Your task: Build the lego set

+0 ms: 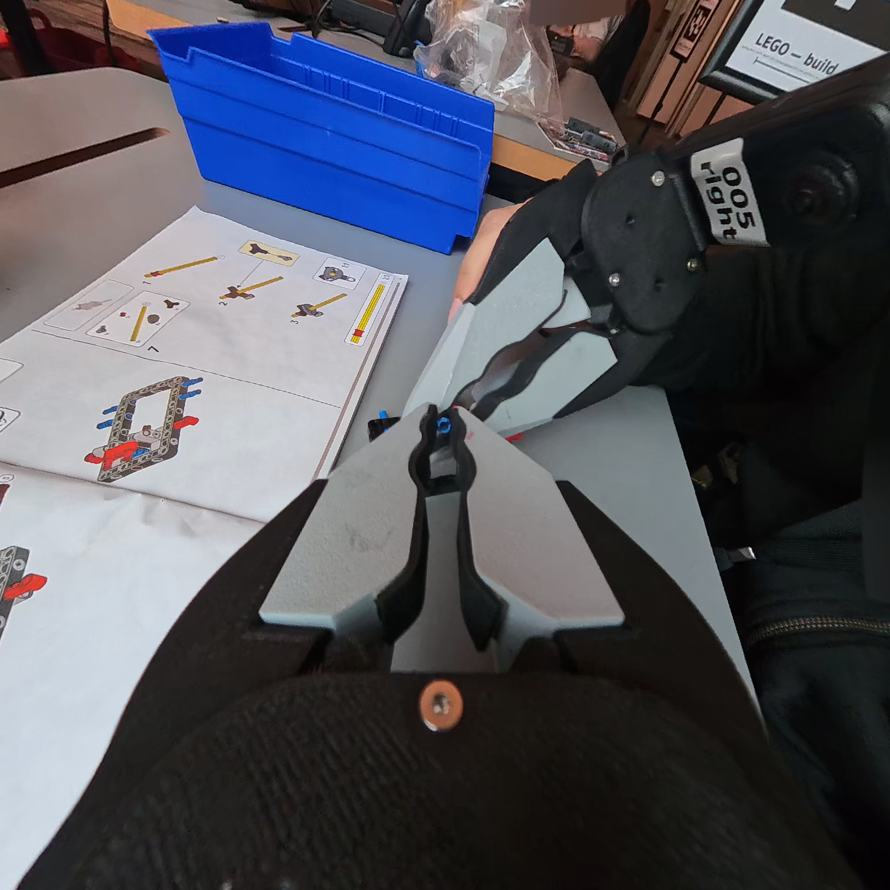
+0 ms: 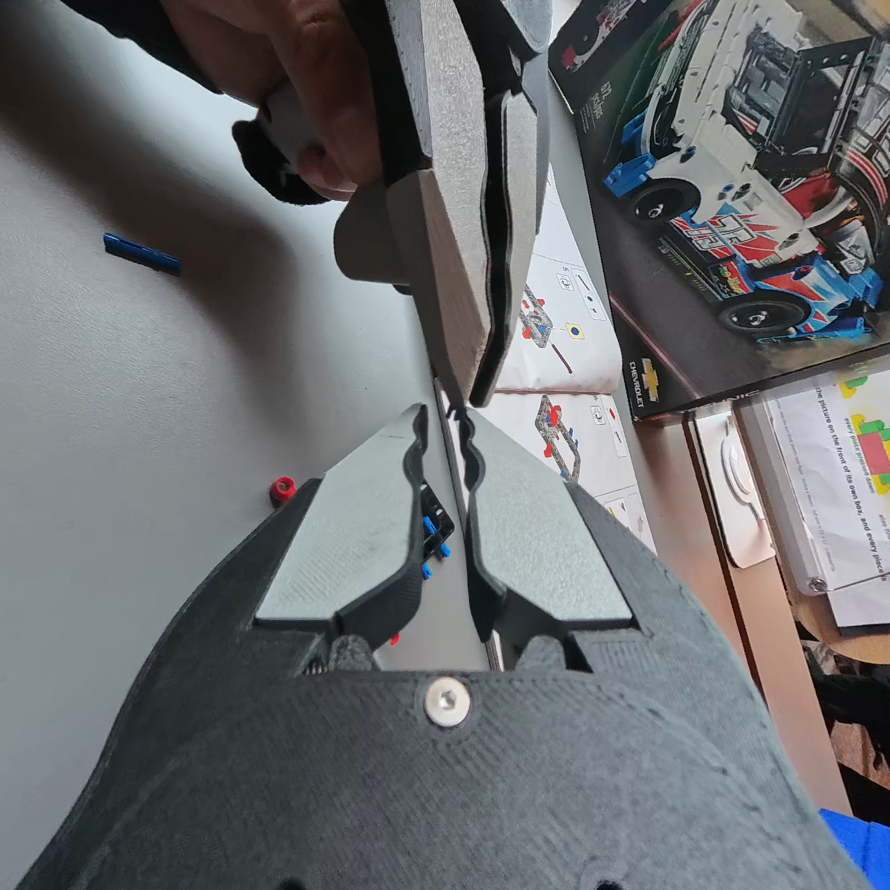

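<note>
**Blue pin pinched at the left tips, black frame between the right fingers**

We held the left gripper (image 1: 444, 426) nearly closed, its tips clamped on a small blue pin (image 1: 443, 425) above the grey table (image 1: 602, 462). The right gripper (image 1: 474, 402) reached in from the right of the left wrist view, its tips just beside ours; its fingers stood a little apart, and we could not tell from either view whether they gripped anything. In the right wrist view the right gripper (image 2: 445, 424) showed a narrow gap at the tips, and a black frame piece with blue pins (image 2: 436, 527) lay farther back between its fingers, close to the left one; whether it touched the pads we could not say.

The left gripper (image 2: 474, 395) came down from above in that view, a hand (image 2: 308, 96) wrapped on its handle.

On the table lay a loose blue axle (image 2: 142, 254) and a small red bush (image 2: 281, 489), well apart. The open instruction booklet (image 1: 192, 366) lay to the left, a blue bin (image 1: 327, 139) beyond it, and the set's box (image 2: 751, 192) past the booklet.
</note>
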`<state>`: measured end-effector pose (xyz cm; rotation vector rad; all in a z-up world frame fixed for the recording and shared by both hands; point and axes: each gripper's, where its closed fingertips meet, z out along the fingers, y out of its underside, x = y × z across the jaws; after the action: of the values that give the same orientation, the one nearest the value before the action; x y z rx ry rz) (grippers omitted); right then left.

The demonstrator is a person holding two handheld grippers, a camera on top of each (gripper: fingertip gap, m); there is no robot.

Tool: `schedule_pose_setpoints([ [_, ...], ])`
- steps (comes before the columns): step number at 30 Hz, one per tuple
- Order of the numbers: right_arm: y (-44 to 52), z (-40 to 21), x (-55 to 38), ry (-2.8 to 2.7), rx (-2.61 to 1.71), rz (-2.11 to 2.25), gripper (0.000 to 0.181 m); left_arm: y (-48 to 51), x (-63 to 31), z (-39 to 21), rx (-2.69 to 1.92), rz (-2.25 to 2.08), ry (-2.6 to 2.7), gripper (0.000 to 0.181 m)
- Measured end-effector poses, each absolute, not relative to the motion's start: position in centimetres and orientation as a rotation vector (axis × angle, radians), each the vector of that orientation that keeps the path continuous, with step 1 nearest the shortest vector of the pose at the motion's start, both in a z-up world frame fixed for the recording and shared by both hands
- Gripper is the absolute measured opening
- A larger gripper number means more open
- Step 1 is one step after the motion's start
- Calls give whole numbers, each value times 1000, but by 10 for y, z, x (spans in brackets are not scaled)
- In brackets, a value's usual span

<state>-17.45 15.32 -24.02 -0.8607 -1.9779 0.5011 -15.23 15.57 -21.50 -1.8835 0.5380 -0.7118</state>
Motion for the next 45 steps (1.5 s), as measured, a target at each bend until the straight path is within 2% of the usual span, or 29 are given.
schedule_pose_setpoints([
  [2, 155, -238, -175, -1964, -864, 500, 2, 156, -151, -214, -1879, -724, 530, 3],
  [9, 157, -241, -175, -1970, -885, 507, 0, 154, -150, -210, -1868, -732, 530, 3],
  [21, 157, -241, -174, -1968, -896, 511, 5, 155, -148, -215, -1881, -708, 548, 3],
  [37, 162, -239, -173, -1959, -810, 335, 0, 155, -147, -214, -1883, -699, 552, 3],
  [45, 160, -240, -175, -1972, -841, 398, 0, 155, -149, -215, -1893, -714, 528, 3],
])
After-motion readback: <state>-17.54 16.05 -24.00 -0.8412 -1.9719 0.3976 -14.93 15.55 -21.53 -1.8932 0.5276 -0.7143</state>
